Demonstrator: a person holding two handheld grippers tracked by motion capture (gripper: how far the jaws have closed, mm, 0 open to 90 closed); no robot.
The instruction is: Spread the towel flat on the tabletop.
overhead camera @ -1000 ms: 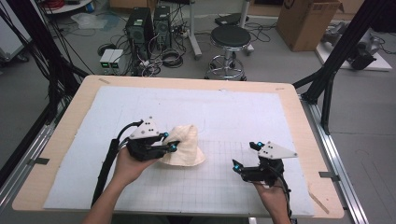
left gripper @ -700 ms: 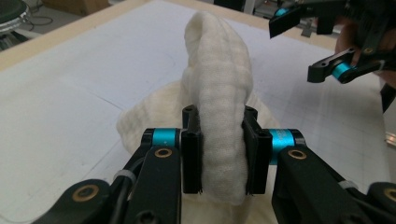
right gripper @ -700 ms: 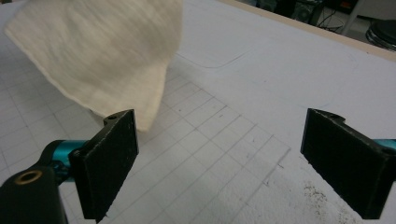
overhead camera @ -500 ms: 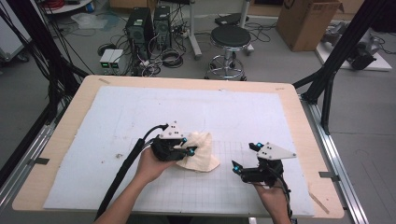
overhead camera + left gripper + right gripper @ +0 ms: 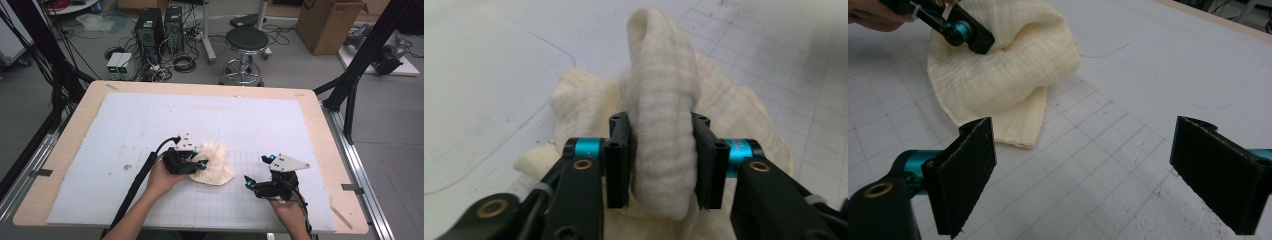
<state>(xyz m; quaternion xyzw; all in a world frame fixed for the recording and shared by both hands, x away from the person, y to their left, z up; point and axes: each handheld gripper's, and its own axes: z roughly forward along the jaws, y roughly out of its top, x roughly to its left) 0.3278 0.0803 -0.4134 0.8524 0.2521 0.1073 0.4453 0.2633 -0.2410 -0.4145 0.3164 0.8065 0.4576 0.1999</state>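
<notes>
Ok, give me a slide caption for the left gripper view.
Left gripper straddling a raised fold of cream cloth on the white mat.

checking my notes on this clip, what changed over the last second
The left gripper carried the cream waffle-weave cloth rightward and toward the person, lowering it onto the white gridded mat. Its jaws have just been opening, a fold standing between them. The right gripper stayed put, open.

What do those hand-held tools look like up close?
Each is a black claw: the left claw and right claw have flat rectangular black jaws on turquoise metal collars, with brass-coloured rivets in the black linkage. A grey three-cornered plate tops each, and a thick black cable trails from the left one. The forearms are bare, with no sleeves.
</notes>
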